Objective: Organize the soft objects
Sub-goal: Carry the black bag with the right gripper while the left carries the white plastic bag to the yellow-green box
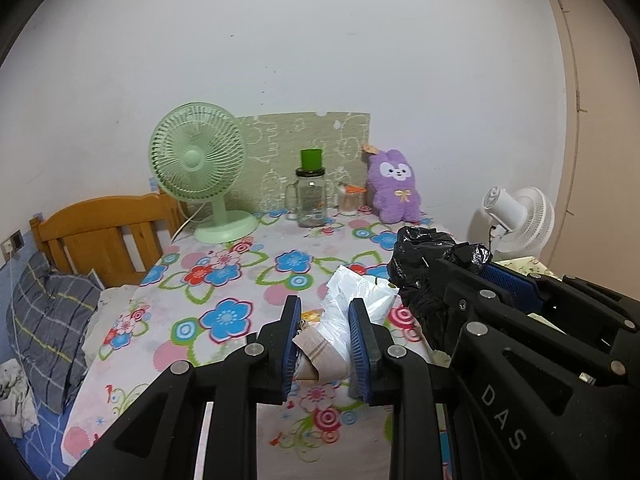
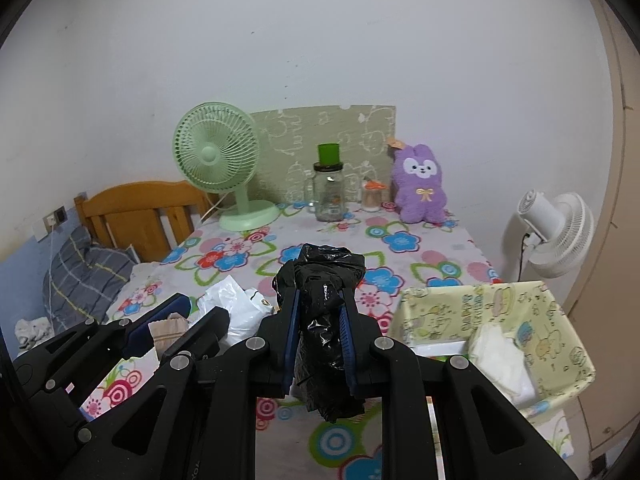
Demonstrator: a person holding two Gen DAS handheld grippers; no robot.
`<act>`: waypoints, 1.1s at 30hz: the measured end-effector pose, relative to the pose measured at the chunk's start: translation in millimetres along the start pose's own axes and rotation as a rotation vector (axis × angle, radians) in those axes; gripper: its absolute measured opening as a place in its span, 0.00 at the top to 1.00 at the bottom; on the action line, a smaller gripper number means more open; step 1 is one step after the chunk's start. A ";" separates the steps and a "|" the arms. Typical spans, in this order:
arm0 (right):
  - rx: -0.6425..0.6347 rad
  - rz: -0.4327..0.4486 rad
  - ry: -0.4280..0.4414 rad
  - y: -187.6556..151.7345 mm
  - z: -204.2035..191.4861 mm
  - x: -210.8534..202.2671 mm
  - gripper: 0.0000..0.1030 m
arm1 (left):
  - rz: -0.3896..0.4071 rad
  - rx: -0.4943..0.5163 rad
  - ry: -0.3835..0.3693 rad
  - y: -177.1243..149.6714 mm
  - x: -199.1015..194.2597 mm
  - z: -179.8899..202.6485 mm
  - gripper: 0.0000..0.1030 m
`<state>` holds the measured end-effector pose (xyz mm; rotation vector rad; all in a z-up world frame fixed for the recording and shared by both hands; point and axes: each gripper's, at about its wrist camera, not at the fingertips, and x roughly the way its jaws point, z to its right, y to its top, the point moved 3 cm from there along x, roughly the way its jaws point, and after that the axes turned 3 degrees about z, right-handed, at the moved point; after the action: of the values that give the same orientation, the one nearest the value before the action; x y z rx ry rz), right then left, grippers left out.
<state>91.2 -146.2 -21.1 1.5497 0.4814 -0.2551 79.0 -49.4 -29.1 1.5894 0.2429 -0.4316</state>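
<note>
My left gripper (image 1: 325,312) is shut on a white plastic bag (image 1: 352,300) that holds a beige cloth (image 1: 320,356), lifted above the flowered tablecloth (image 1: 224,276). My right gripper (image 2: 319,300) is shut on a crumpled black plastic bag (image 2: 320,280), also held above the table. The black bag also shows in the left wrist view (image 1: 424,268), just right of the white bag. The white bag shows in the right wrist view (image 2: 236,304), to the left. A yellow fabric storage box (image 2: 560,320) at the right holds white soft items (image 2: 500,356).
At the back of the table stand a green fan (image 2: 218,160), a glass jar with a green cup on top (image 2: 329,188), a small jar (image 2: 371,196) and a purple plush rabbit (image 2: 420,184). A white fan (image 2: 556,224) stands right. A wooden bed and pillow (image 2: 80,276) lie left.
</note>
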 end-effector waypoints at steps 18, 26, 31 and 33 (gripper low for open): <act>0.037 0.014 -0.098 3.1 63.4 -13.1 0.79 | 0.009 0.037 -0.099 11.1 12.7 63.0 0.77; 0.045 0.019 -0.149 3.6 88.5 -17.4 0.79 | 0.012 0.055 -0.152 16.2 19.7 90.8 0.77; 0.056 0.019 -0.172 3.1 103.9 -18.5 0.79 | 0.009 0.065 -0.172 17.2 23.7 102.7 0.77; 0.060 0.018 -0.179 2.9 109.0 -17.8 0.79 | 0.007 0.069 -0.180 17.5 25.9 107.3 0.77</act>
<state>91.5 -256.6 -15.5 1.5725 0.3218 -0.3939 96.1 -159.9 -26.1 1.6076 0.0856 -0.5791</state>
